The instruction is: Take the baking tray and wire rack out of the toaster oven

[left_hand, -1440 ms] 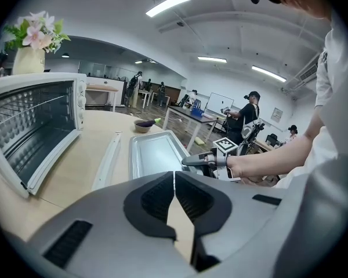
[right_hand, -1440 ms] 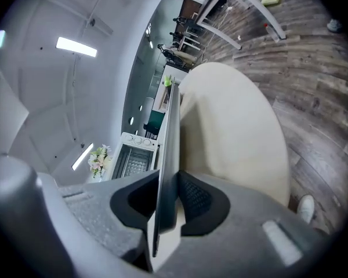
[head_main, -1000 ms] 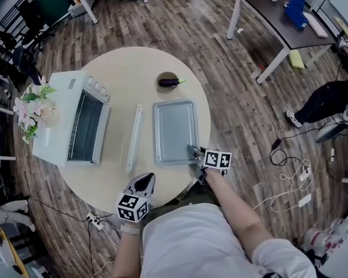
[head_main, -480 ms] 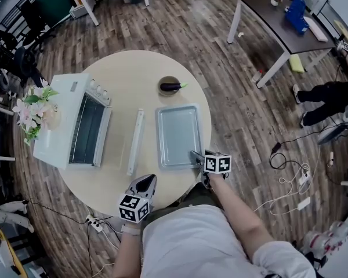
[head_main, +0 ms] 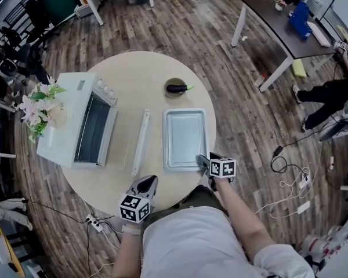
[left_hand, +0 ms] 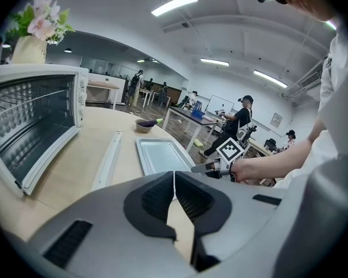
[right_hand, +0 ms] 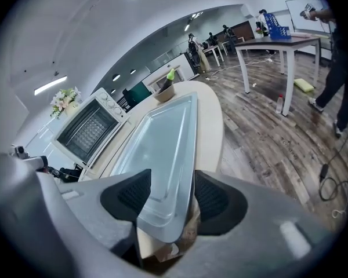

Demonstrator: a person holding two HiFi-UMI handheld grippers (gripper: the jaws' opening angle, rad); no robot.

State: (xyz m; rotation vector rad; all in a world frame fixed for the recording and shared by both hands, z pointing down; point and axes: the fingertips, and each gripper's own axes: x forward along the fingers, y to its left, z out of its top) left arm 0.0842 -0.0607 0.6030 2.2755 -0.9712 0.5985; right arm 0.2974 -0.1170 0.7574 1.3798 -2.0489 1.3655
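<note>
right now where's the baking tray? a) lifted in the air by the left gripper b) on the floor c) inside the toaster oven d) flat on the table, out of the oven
d: the baking tray lies flat on the round table, to the right of the open toaster oven in the head view. The right gripper is at the tray's near corner, its jaws opening with that corner between them.

An eggplant (head_main: 177,88) lies in a bowl (head_main: 167,93) on the round table (head_main: 133,77).
</note>
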